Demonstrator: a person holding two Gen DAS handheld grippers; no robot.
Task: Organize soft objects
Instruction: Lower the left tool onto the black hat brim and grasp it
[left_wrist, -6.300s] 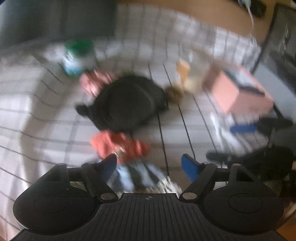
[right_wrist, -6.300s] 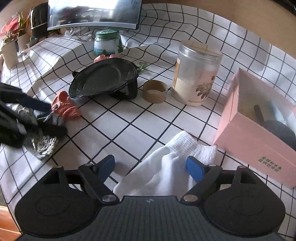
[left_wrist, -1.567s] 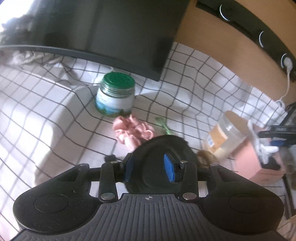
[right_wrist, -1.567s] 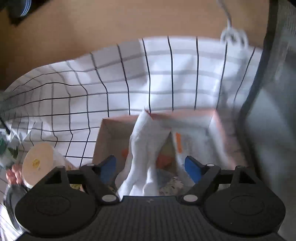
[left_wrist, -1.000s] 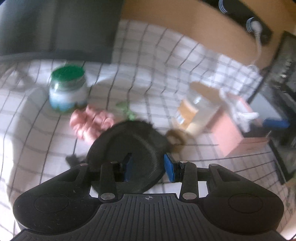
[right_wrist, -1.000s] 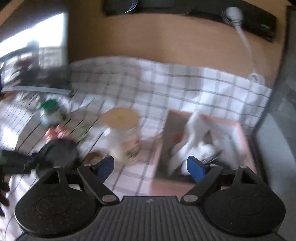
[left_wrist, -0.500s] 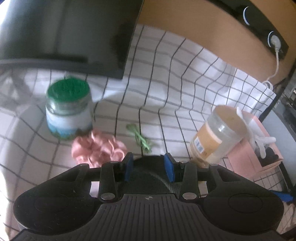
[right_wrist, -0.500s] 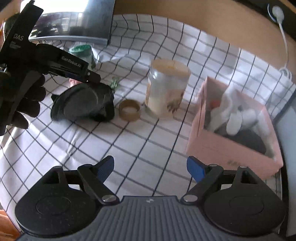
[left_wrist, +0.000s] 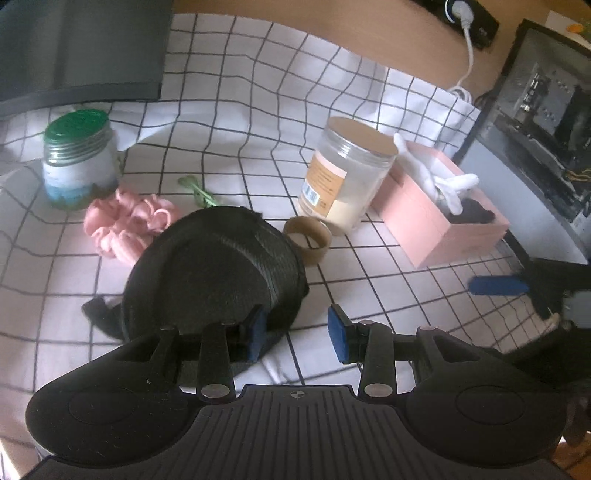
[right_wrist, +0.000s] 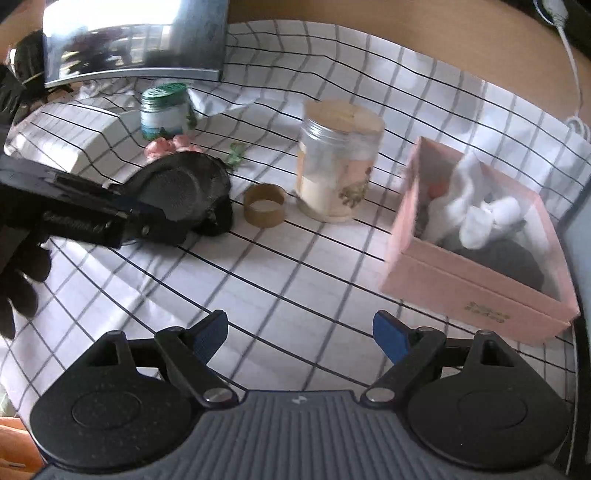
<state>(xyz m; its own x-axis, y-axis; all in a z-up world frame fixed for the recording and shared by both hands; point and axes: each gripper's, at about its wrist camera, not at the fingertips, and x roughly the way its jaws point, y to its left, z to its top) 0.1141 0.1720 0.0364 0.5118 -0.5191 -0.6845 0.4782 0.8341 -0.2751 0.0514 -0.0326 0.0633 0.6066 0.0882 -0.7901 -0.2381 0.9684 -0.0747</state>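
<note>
Now left gripper (left_wrist: 297, 334): fingers apart, black cap (left_wrist: 210, 277) at its left fingertip | right gripper (right_wrist: 301, 338): fingers wide apart, nothing between | pink box (right_wrist: 476, 284) ahead-right holds white cloth (right_wrist: 476, 210).

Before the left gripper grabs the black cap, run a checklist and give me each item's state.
1. Left gripper open: ok, jaws apart.
2. Black cap between the jaws: not ok, only its near edge reaches in.
3. Right gripper empty: ok, open over checked cloth.
4. Room in pink box: cannot tell; white glove and a dark item already lie inside.
5. Pink scrunchie clear of the cap: cannot tell, it sits close against the cap's far side.
</note>
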